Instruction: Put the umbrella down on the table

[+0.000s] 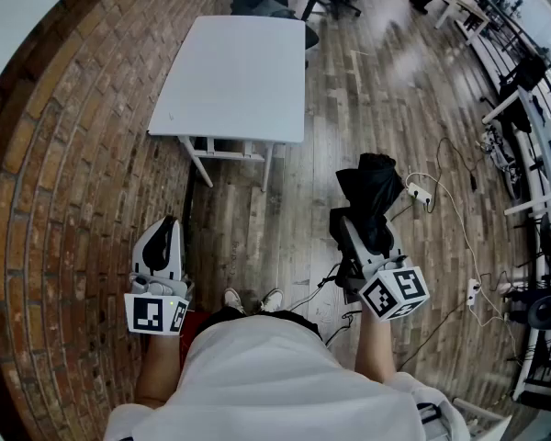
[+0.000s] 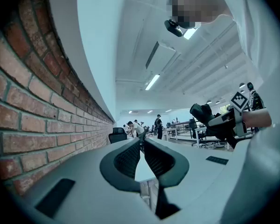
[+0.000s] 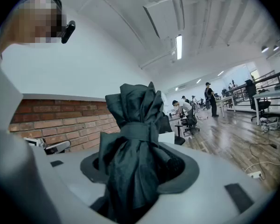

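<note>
Wood floor by brick wall; white table point(image 1: 230, 81) at 12 o'clock. Right gripper point(image 1: 360, 237), 4 o'clock, clamps the folded black umbrella point(image 1: 372, 186) below its strap. It is probably light, soft fabric over a stiff shaft, best held there. Left gripper point(image 1: 161, 246), 8 o'clock, has jaws together and holds nothing.

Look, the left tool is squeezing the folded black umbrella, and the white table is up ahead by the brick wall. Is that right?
Not quite. The right tool is squeezing the folded black umbrella; the right gripper view shows it between the jaws. The left tool is shut on nothing. The white table is indeed up ahead by the brick wall.
</note>
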A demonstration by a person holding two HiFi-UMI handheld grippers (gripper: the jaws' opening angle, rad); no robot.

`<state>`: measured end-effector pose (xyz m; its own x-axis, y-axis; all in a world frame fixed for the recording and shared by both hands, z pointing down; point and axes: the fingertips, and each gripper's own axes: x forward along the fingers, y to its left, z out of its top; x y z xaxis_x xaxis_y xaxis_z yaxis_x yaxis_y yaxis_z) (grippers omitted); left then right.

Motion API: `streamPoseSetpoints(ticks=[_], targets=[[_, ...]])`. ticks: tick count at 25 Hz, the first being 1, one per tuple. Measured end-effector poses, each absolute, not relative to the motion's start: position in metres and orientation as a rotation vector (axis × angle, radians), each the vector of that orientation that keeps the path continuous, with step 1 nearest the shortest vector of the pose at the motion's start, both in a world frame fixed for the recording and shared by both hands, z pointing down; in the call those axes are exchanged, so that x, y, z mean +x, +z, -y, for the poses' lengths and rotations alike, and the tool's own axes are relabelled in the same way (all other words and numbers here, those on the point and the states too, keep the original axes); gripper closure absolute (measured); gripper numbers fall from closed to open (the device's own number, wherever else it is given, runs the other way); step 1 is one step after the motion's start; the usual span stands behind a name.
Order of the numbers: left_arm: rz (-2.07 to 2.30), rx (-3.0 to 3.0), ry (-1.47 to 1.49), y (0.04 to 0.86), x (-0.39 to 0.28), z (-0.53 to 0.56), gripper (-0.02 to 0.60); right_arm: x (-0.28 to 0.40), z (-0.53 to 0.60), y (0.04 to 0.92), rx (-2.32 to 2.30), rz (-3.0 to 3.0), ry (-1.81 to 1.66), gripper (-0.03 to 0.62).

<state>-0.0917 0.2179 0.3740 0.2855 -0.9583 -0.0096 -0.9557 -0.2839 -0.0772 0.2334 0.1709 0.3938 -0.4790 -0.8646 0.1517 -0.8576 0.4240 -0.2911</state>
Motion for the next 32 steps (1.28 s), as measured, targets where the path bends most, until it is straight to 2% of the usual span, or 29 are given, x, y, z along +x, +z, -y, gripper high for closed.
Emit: streamPoseSetpoints(ticks=[20, 32], targets=[[-1.931, -2.48, -0.049, 0.4, -0.074, -0.241, 0.535, 0.241, -0.175, 0.408, -1.511, -2.715, -0.526, 0.333], [-1.824, -2.587, -0.015, 0.413, -0.069, -0.142, 0.535, 0.241, -0.107, 0.418, -1.626, -2.677, -0.576, 0.333]])
